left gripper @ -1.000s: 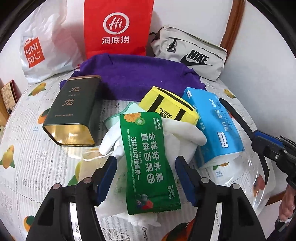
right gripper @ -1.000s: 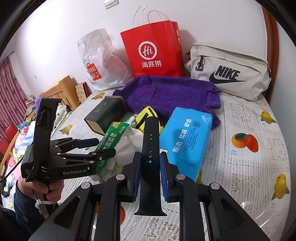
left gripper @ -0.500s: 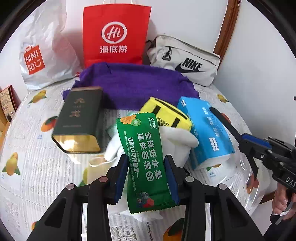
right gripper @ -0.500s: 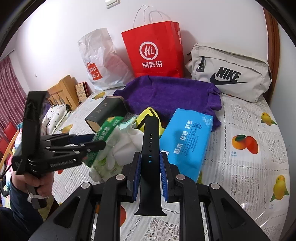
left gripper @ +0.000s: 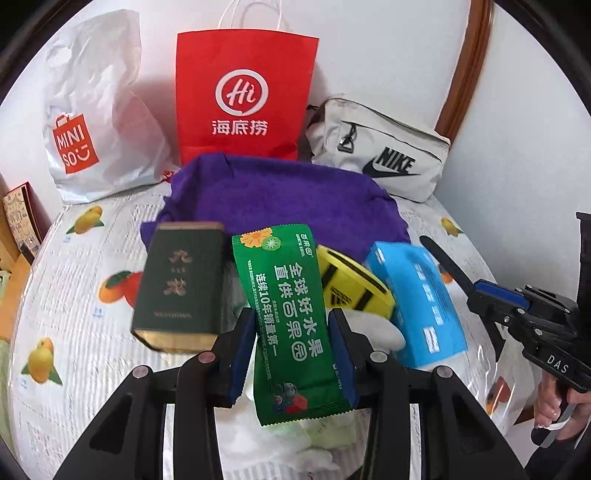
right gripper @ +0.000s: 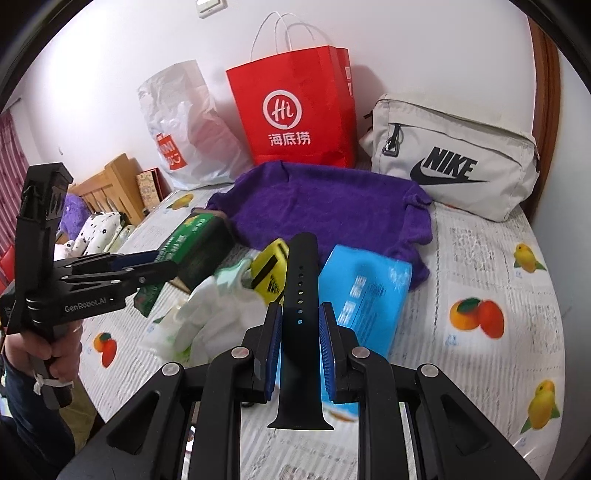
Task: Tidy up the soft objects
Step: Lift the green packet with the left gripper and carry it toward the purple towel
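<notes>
White wall [right gripper: 110, 55] behind table [right gripper: 480, 258] with fruit-print cover. Brown wooden frame [left gripper: 465, 66] at right. Wall switch [right gripper: 210, 4] up top. Wooden furniture [right gripper: 110, 184] and red curtain [right gripper: 11, 155] at left.

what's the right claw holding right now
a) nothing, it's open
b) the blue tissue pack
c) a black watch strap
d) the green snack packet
c: in the right wrist view the right claw has its blue pads closed on a black watch strap with a row of holes, while the green snack packet sits in the left claw and the blue tissue pack lies on the table.
</notes>
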A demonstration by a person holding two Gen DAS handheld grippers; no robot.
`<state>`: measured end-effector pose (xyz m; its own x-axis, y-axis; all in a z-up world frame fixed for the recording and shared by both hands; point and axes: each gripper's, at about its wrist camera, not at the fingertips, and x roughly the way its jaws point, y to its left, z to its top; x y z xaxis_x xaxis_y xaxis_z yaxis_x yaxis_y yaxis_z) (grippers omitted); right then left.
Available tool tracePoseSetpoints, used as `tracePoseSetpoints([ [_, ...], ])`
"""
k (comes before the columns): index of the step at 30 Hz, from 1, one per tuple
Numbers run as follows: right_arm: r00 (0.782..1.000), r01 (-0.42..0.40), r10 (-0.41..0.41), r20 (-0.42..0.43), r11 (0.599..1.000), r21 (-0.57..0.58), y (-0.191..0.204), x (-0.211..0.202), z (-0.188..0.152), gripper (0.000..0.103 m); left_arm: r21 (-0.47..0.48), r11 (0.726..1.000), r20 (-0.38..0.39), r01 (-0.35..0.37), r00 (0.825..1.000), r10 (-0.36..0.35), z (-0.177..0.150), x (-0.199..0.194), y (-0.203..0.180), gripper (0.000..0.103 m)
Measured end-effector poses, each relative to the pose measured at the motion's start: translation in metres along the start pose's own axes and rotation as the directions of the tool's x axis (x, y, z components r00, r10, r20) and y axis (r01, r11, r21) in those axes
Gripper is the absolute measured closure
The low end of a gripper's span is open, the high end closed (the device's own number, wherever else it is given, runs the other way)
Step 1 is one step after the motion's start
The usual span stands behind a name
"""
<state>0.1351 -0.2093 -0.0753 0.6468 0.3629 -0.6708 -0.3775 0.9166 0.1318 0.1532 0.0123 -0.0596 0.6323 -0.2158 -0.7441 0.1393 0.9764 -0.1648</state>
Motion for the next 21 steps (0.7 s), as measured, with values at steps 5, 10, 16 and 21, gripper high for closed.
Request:
tracePoseSetpoints([
  [5,1.0,0.015,-0.015,0.011,1.0,-0.007,-0.005,0.011,0.025,0.083,-0.012,1.0,0.011,-0.012,1.0,0.012,0.021,0.003,0.013,0.065],
  [10,0.999,0.032,-0.032,0.014,0.999,-0.011,-0.013,0.026,0.05,0.083,-0.039,0.999,0.007,0.009,1.0,-0.008,0.047,0.012,0.032,0.065],
  [16,0.997,0.074,-0.074,0.003,0.997,0.004,-0.031,0.051,0.078,0.083,-0.036,0.999,0.004,-0.028,1.0,0.028,0.076,0.028,0.047,0.065],
  [21,0.996,0.086,-0.086,-0.018,0.996,0.025,-0.048,0.076,0.095,0.083,-0.041,0.998,-0.011,-0.043,0.999,0.043,0.101,0.051,0.059,0.065],
])
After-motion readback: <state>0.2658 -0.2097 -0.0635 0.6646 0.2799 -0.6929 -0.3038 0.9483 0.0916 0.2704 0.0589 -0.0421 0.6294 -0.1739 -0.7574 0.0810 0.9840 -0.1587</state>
